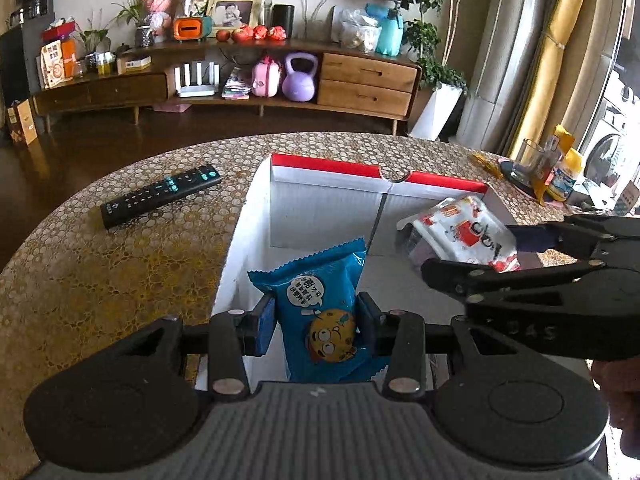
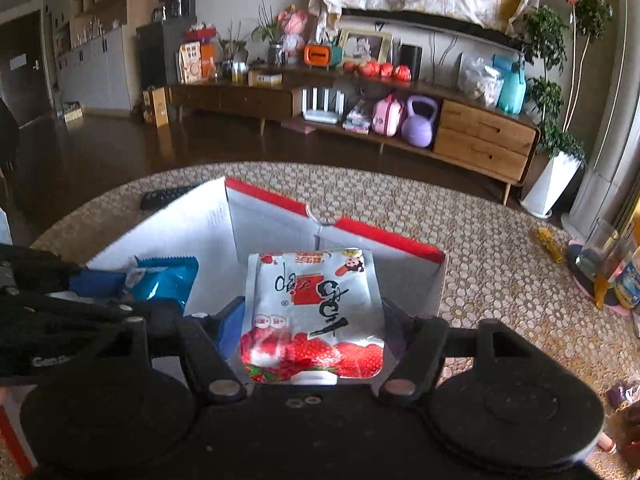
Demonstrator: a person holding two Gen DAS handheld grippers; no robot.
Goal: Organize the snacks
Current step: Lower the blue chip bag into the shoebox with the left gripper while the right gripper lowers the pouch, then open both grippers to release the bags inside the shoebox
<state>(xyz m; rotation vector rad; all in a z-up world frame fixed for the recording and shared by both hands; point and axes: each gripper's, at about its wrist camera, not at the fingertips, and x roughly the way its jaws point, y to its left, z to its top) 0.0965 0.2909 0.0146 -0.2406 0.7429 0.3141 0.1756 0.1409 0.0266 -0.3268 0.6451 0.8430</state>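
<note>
a round table (image 1: 120, 280) with a pebble-patterned gold and white top carries an open red-rimmed white box (image 1: 328, 184), a black remote (image 1: 160, 194) to its left, and a coaster with a glass (image 1: 530, 160) and bottles (image 1: 564, 176) at the right edge.

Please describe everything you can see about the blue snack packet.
The blue snack packet is a glossy plastic-looking wrapper with zigzag sealed ends, a white speech bubble with print, and a yellow cartoon face. It stands nearly upright, pinched between the pads of the left hand-held gripper, over the open white box with red edge. Whether it touches the box is unclear.
</note>
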